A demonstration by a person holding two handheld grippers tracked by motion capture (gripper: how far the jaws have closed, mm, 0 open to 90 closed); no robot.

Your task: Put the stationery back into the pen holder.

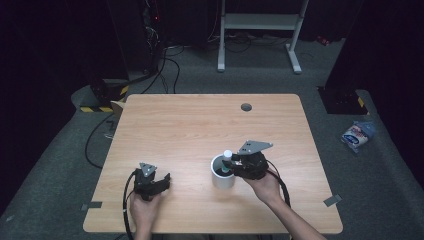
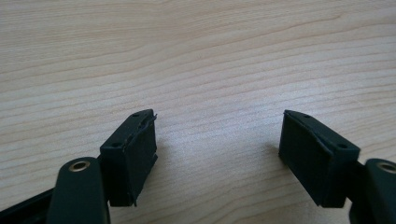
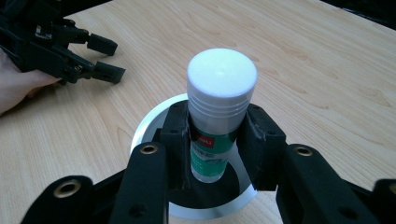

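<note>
Right tongs point(image 3: 219, 140) clamped on a glue stick point(image 3: 219, 107) — white cap up, green-labelled body upright — held over the mouth of a white cup point(image 1: 223, 178), its lower end inside the rim. Left tongs point(image 2: 217, 154) released, jaws spread wide with nothing between them, resting low on the tabletop point(image 1: 200, 120) — well apart from the cup.

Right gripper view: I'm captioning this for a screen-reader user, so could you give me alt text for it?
The right gripper clamps an upright glue stick with a white cap and green label, above the dark inside of a white cup on a light wooden table. At upper left, a hand holds the left gripper, jaws open, on the table.
</note>
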